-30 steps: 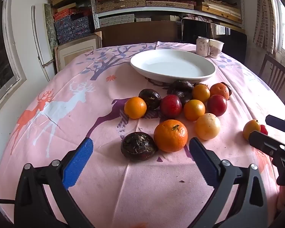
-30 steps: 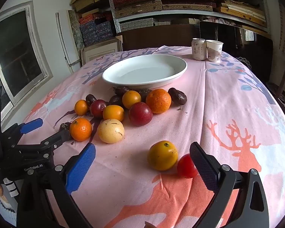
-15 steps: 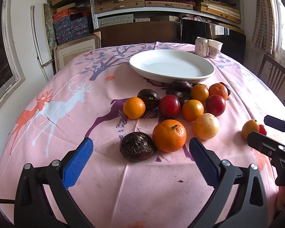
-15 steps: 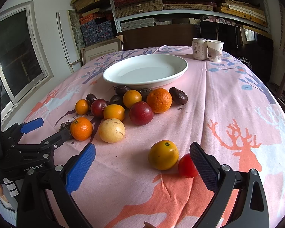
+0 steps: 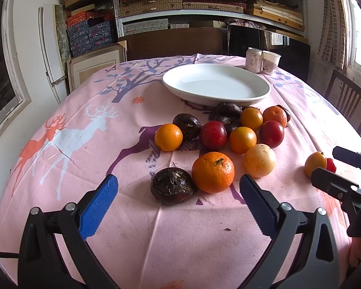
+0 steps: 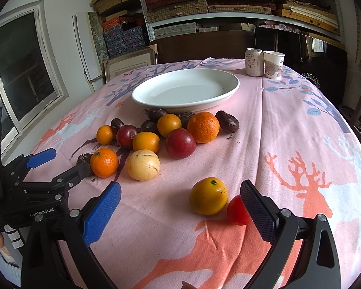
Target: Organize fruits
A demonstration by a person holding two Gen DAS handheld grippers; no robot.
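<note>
Several fruits lie on the pink tablecloth in front of an empty white plate (image 5: 216, 88) (image 6: 185, 90). My left gripper (image 5: 178, 192) is open and empty, just short of a dark wrinkled fruit (image 5: 172, 188) and a big orange (image 5: 213, 171). My right gripper (image 6: 180, 197) is open and empty. A yellow-orange fruit (image 6: 208, 195) sits between its fingers and a small red fruit (image 6: 238, 210) touches the right finger. A pale yellow fruit (image 6: 143, 164) (image 5: 259, 160) lies further in. Oranges, red plums and dark fruits cluster near the plate.
A drink can (image 6: 253, 62) and a paper cup (image 6: 273, 64) stand behind the plate at the table's far edge. A wooden chair (image 5: 349, 101) stands at the right. Shelves with boxes fill the back wall. The left gripper also shows in the right wrist view (image 6: 60, 166).
Both grippers have crept slightly forward toward the fruits; the fruits themselves have not moved and both grippers stay open.
</note>
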